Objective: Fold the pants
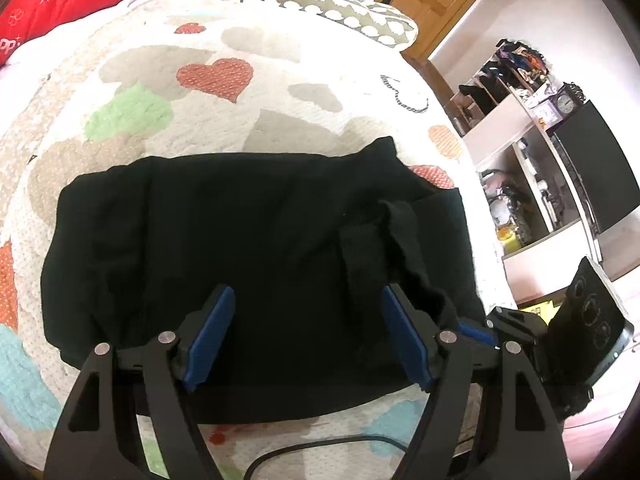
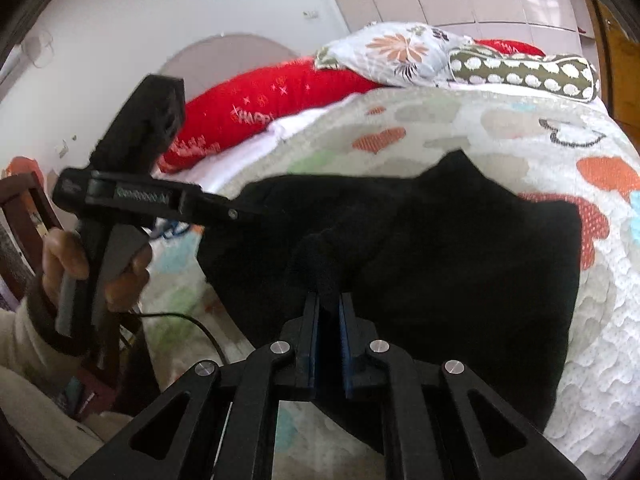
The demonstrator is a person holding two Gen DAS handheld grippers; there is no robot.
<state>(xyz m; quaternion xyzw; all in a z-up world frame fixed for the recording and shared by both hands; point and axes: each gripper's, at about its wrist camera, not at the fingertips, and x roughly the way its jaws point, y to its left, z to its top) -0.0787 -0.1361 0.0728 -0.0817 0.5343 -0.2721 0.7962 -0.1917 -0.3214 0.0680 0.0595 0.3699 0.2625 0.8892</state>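
The pants [image 1: 248, 264] lay folded on the bed [image 1: 280, 80]. My left gripper [image 1: 306, 312] hung over them w/ jaws apart. My right gripper [image 2: 329, 312] had jaws clamped on a bunch of pants fabric.

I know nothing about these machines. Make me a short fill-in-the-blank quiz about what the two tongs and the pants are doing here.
1. The pants are coloured ____.
2. The right tongs are ____ on a bunched bit of the pants.
3. The left tongs are ____, with nothing between them.
4. The pants lie on a quilt patterned with ____.

Missing words: black; shut; open; hearts
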